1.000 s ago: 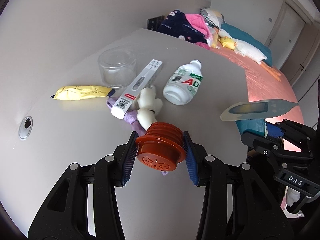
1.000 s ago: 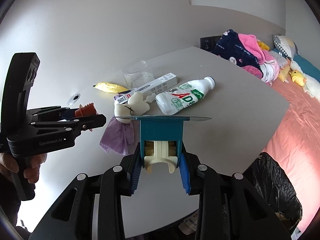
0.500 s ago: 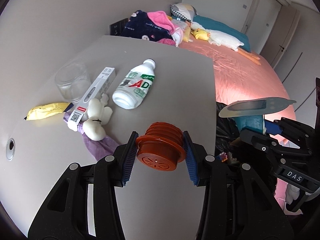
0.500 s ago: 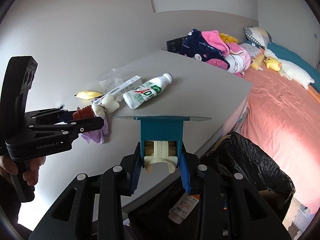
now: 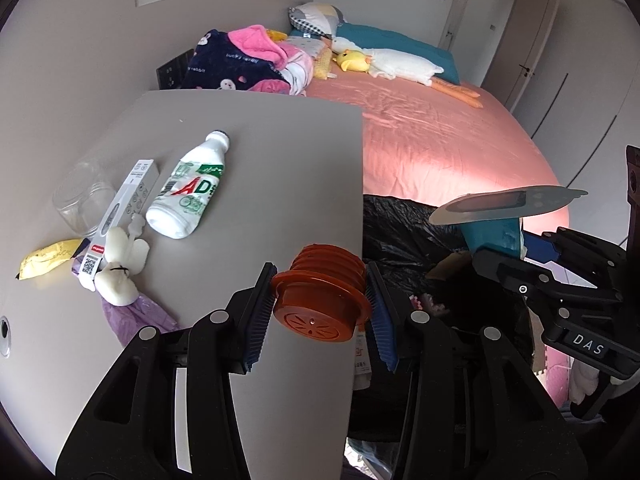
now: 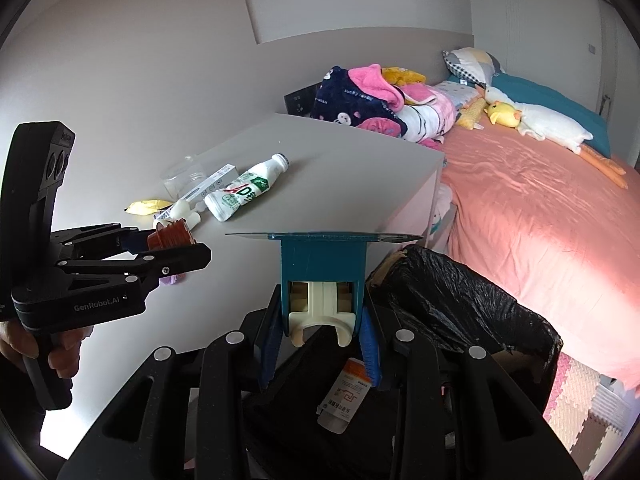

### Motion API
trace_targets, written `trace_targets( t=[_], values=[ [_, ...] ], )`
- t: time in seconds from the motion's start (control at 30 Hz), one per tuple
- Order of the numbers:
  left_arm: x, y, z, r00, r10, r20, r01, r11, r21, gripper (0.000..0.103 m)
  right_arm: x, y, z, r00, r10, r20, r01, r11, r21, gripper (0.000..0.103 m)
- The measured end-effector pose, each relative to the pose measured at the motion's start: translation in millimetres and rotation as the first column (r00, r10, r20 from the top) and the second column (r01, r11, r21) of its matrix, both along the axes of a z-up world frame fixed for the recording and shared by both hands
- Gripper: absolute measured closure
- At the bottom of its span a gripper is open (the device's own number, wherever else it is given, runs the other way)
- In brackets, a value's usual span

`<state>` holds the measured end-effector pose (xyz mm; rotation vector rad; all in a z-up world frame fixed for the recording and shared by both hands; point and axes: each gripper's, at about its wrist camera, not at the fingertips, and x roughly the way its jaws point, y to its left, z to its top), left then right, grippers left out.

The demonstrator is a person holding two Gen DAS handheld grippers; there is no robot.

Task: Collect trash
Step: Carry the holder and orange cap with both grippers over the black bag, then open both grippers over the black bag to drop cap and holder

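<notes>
Trash status: left gripper (image 5: pixel 318 306) clamped on ribbed orange plastic lid (image 5: pixel 320 300) bottom-centre over grey table (image 5: pixel 280 160) edge, right gripper (image 6: pixel 322 334) clamped on teal-and-cream plastic piece (image 6: pixel 322 280) above black-lined bin (image 6: pixel 460 312) lower right; neither dropped, white AD bottle (image 5: pixel 188 196) and yellow wrapper (image 5: pixel 46 258) left at frame left.

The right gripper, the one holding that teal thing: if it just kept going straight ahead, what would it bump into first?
Probably the table edge, just past the teal holder; depth is unclear.
</notes>
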<state>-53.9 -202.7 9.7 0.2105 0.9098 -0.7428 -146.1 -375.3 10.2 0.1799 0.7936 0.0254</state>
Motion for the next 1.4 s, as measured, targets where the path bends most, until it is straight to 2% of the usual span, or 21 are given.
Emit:
trace_targets(
  t=[0.57,1.27,1.3,1.33,1.37,1.4],
  values=[
    [-21,-52,1,0.988,-0.152,-0.005,0.152,0.988,-0.008,0.059,-37,-36,1,0.991,-0.134,-0.005,0.134,0.991,0.000,0.067],
    [-39,-114,-9,0.945,-0.326,-0.034,0.327,0.945,0.010,0.059,-71,-83,-6,0.957,-0.285,-0.042,0.286,0.958,0.002,0.067],
    [-38,-117,-11,0.940,-0.337,-0.048,0.338,0.941,0.023,0.045,-72,-86,-7,0.955,-0.291,-0.048,0.292,0.956,0.006,0.067],
    [-37,-120,-13,0.940,-0.336,-0.055,0.339,0.940,0.048,0.014,-74,-89,-7,0.951,-0.306,-0.045,0.307,0.952,0.009,0.061],
    [-37,-121,-15,0.948,-0.317,-0.039,0.319,0.945,0.075,0.005,-76,-91,-6,0.948,-0.317,-0.038,0.318,0.948,0.013,0.050],
    [-37,-121,-16,0.953,-0.302,-0.013,0.302,0.949,0.090,0.006,-79,-94,-4,0.943,-0.331,-0.026,0.332,0.943,0.017,0.046]
  ],
)
